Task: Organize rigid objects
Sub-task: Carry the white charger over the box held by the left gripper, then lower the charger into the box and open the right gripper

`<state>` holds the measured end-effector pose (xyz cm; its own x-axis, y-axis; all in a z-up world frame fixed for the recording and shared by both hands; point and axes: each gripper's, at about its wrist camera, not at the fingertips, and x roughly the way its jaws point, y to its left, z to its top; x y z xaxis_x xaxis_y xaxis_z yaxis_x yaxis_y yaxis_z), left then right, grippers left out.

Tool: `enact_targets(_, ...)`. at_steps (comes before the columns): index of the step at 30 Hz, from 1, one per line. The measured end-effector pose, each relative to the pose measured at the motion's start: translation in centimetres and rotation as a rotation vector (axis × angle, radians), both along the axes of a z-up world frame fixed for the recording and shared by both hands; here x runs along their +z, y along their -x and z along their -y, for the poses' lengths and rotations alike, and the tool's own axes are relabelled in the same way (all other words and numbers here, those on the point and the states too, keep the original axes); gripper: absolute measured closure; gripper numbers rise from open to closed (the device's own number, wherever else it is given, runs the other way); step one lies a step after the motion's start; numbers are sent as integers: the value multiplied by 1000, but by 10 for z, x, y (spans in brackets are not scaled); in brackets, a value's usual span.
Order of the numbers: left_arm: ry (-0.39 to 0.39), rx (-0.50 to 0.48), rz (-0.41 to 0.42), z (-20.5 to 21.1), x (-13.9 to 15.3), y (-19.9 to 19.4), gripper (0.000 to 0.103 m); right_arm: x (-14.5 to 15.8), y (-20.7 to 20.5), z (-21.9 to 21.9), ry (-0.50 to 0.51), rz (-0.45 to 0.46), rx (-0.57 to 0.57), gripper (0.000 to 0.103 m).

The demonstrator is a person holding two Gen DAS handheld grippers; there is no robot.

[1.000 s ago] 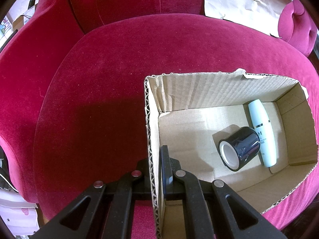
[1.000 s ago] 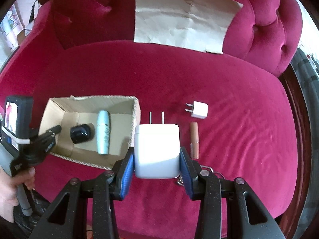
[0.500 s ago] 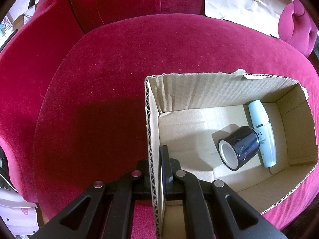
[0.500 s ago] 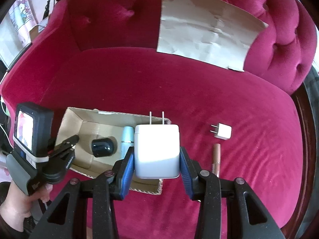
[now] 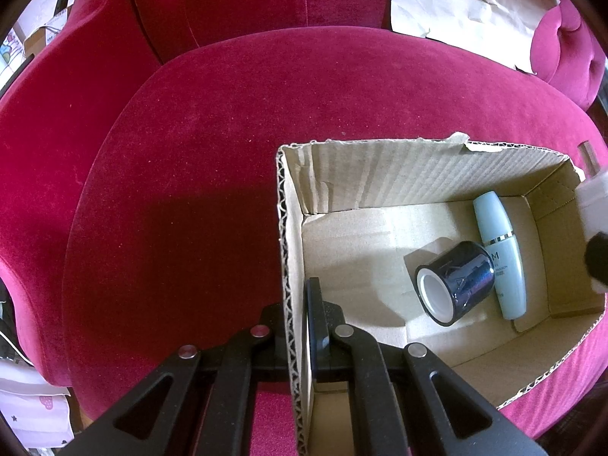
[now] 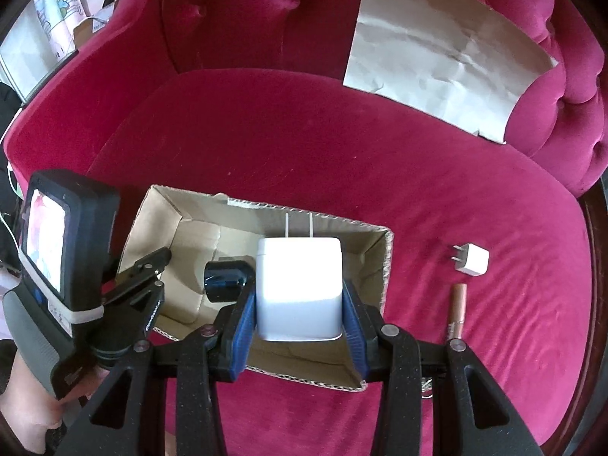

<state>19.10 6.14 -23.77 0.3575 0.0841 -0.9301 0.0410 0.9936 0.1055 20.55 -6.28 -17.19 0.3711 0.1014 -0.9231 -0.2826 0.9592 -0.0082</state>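
Observation:
An open cardboard box sits on a red velvet sofa. Inside lie a dark cylindrical jar and a pale blue bottle. My left gripper is shut on the box's left wall. My right gripper is shut on a large white plug adapter, held above the box's right half, prongs pointing away; its blurred edge shows in the left wrist view. A small white charger and a brown tube lie on the seat right of the box.
A crumpled sheet of brown paper leans on the sofa's backrest. The sofa's arms curve up at both sides. Clutter shows beyond the left arm.
My right gripper has carried the white adapter leftward, from beside the box's right wall to above the box. The left gripper and box have stayed put.

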Motion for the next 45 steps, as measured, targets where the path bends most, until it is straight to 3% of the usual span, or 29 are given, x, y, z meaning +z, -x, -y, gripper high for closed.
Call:
enact_targets(17,0,0,0,-1,0,0,99,-39,-10,-13,1,-60,1,58)
enact_targets(28,0,0,0,-1,1,0,99,-39,-14,-13,-19,-61,0,57)
enact_targets(31,0,-1,0,0,2,0,99,-33,-12,-13,-14,-36,2,47)
enact_targets(33,0,-2,0,1,3,0,99,-28,-11,-13,6,-7,-2,23)
enact_targets(36,1,-2,0,2,3,0,99,-24,-12,-9,11,15,-11,9)
enact_targets(39,-1,-3,1,3,4,-1,99,-23,-14,-6,18,17,-21,1)
enact_targets(45,1,-4,1,0,2,0,99,-25,-16,-3,26,6,-21,0)
